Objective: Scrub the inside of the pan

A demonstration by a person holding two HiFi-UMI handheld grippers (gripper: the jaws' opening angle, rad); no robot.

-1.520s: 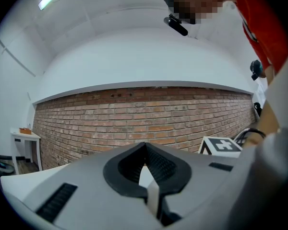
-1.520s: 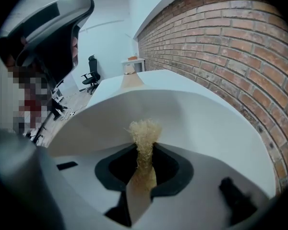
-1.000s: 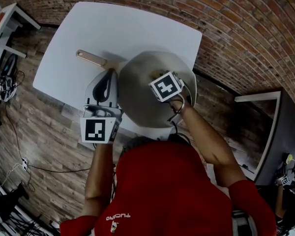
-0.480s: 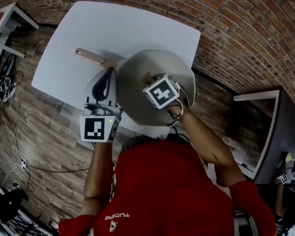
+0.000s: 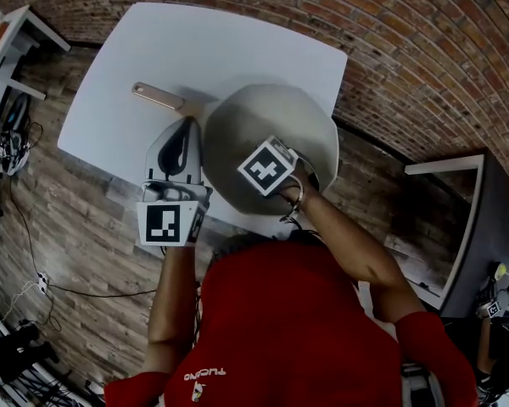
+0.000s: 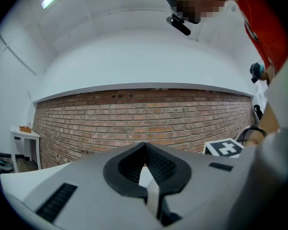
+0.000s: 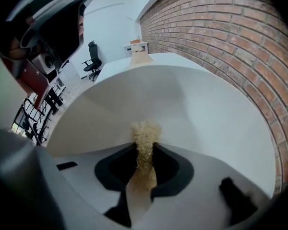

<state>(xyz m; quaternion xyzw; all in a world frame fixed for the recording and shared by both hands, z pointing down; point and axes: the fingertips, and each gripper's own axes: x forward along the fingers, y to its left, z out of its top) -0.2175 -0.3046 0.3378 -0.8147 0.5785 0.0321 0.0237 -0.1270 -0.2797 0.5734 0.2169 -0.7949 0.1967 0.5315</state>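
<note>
A white rectangular table (image 5: pixel 195 41) stands on a wood-plank floor (image 5: pixel 59 253) against a red brick wall (image 5: pixel 424 49).

In the head view, a round pale-grey pan with a wooden handle (image 5: pixel 280 113) sits on the table's near right part, its bowl reaching past the near edge and its handle pointing left. The left gripper (image 5: pixel 188 127) lies just beside the pan's left rim, with its tips at the root of the handle. The right gripper (image 5: pixel 267 166) is inside the pan, over the near half of the bowl. The person's red shirt (image 5: pixel 297 329) fills the bottom of this view.

In the left gripper view, the 2 jaws are drawn together, tips meeting, with a thin pale strip caught in the slit between them. It looks like the pan's rim seen edge-on. The brick wall runs across behind, and the right gripper's marker cube shows at the right.

In the right gripper view, the 2 jaws pinch a tan, fibrous scrubbing pad (image 7: pixel 145 137), whose frayed end sticks out past the tips against the pan's smooth inner wall. A black office chair (image 7: pixel 92 56) stands far off at the left.
</note>
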